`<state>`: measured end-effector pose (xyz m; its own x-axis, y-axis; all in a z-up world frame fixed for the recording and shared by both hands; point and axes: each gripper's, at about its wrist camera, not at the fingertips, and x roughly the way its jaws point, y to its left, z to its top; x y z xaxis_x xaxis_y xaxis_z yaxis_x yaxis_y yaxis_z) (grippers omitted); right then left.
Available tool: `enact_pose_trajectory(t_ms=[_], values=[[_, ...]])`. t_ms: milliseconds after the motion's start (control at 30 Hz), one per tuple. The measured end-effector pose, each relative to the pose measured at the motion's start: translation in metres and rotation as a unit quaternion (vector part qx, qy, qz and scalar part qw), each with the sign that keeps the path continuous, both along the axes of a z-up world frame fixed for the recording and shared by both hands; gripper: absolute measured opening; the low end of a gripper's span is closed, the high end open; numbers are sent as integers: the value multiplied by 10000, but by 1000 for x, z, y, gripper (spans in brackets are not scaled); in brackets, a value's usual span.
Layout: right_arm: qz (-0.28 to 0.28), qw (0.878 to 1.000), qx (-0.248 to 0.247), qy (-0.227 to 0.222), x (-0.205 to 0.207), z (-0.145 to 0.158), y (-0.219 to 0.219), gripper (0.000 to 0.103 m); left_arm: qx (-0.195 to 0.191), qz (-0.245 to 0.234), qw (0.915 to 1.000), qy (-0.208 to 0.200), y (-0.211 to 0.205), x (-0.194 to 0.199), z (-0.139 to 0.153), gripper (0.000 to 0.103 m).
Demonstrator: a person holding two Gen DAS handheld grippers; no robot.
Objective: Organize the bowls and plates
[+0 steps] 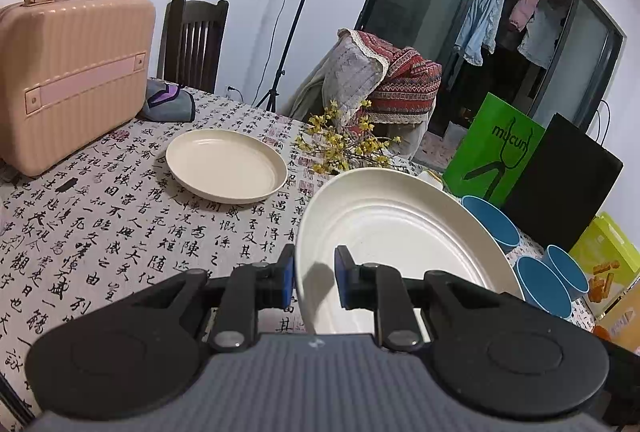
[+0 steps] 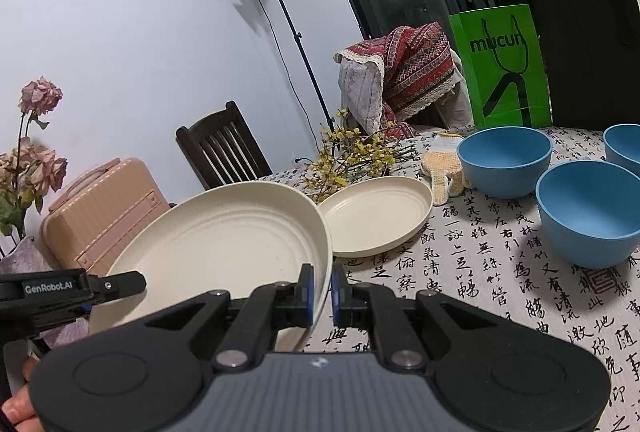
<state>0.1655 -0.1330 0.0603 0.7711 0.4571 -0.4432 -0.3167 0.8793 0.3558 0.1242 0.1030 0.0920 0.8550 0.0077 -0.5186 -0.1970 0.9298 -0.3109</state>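
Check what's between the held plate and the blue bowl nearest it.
Right wrist view: a second cream plate and a knitted glove lie between the held plate and that blue bowl.

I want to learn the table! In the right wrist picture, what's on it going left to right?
Pink case → held plate → second plate → glove → blue bowls.

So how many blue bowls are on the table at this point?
3. In the right wrist view: one near the green bag, one in front of it, one cut off at the right edge. More could sit outside the frame.
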Motion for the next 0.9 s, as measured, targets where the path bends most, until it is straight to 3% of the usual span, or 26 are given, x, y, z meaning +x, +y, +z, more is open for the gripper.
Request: enact_pose_trajectory(t_ms=[900], values=[[-167,9998,74,125,-19,-17,-24,9,-100,-156,9997,137,-21,-8,-22,20]])
